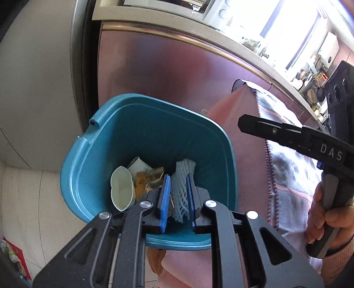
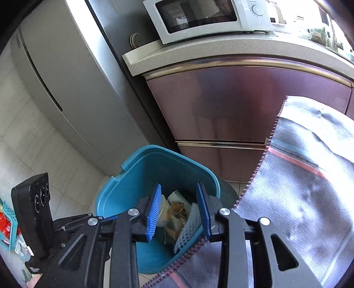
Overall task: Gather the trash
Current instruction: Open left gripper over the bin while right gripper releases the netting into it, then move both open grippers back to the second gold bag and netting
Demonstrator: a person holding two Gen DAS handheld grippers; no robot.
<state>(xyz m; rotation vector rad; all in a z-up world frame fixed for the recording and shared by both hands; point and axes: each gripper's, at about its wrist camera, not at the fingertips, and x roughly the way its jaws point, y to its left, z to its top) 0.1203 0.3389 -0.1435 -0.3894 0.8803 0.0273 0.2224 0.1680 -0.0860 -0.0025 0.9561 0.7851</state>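
Observation:
A teal plastic bin (image 1: pixel 88 166) stands on the floor below both grippers and appears again in the right wrist view (image 2: pixel 115 199). Inside lie a squashed white paper cup (image 1: pixel 121 190), a second cup (image 1: pixel 138 164), brown crumpled wrappers (image 1: pixel 150 179) and a white foam fruit net (image 1: pixel 183 172). My left gripper (image 1: pixel 178 177) hangs over the bin with its blue pads a little apart; the net shows through the gap but lies down in the bin, untouched. My right gripper (image 2: pixel 178 186) is open above the same trash, nothing between its pads. A hand (image 1: pixel 327 210) holds its handle.
A reddish-brown cabinet front (image 2: pixel 232 106) under a stone counter (image 2: pixel 199 53) stands behind the bin, with a microwave (image 2: pixel 205 17) on top. A grey fridge (image 2: pixel 55 77) is at the left. A grey fringed cloth (image 2: pixel 298 188) drapes at the right. Red packaging (image 1: pixel 13 254) lies on the floor.

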